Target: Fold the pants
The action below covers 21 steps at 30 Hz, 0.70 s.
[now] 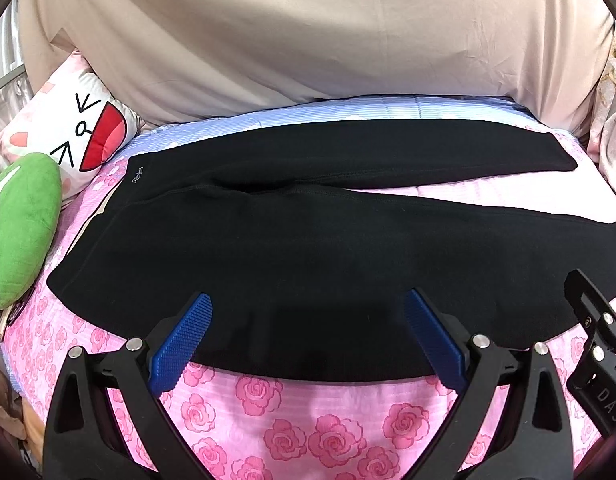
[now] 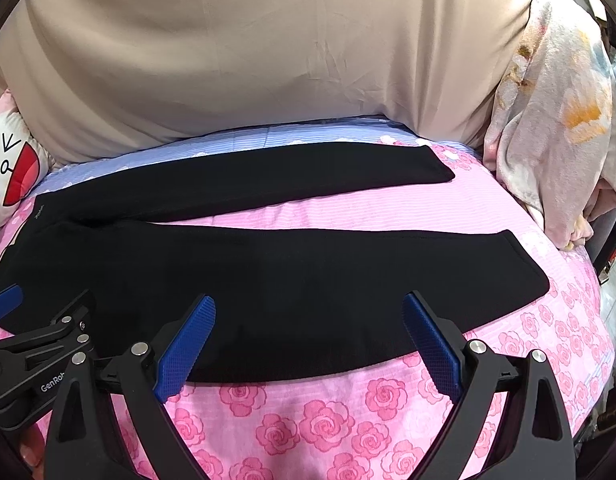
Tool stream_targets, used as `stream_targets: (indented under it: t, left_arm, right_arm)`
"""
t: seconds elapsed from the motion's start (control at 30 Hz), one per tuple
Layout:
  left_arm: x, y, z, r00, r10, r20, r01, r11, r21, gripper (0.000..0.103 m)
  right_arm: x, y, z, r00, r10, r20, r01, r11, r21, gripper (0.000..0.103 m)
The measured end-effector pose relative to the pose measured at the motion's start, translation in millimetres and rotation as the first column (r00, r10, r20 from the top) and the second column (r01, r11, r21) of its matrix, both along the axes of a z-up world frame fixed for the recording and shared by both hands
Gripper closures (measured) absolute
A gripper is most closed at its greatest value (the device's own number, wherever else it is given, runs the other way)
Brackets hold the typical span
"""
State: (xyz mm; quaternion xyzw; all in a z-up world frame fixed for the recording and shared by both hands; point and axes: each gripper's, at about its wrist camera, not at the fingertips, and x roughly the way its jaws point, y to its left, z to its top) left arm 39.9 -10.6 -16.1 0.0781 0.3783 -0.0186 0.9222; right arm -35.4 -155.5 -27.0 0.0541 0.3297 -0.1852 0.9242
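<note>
Black pants (image 1: 308, 264) lie flat on the bed (image 1: 291, 420), both grippers, left gripper (image 1: 308, 340) and right gripper (image 2: 310, 340), fingers wide and empty, poised to pinch the near leg's edge for the first fold.

Bed covered in a pink rose-print quilt (image 1: 267, 420), with a blue-striped band (image 1: 348, 106) along the far edge at 12 o'clock. Beige sheet (image 1: 308, 32) draped upright behind it, filling the back. Cartoon-face pillow (image 1: 67, 128) at 10 o'clock, green plush cushion (image 1: 23, 228) just below at 9. Floral blanket (image 2: 548, 140) bunched at 2 o'clock. Lighting even and bright.
</note>
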Motion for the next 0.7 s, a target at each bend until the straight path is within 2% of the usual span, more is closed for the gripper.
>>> stream_targets:
  t: [0.7]
  left_arm:
    - [13.4, -0.6, -1.8, 1.000, 0.007, -0.010, -0.007, 1.000, 0.009, 0.008]
  right_arm:
    - [14.4, -2.4, -3.8, 1.000, 0.010, -0.008, -0.010, 1.000, 0.009, 0.010]
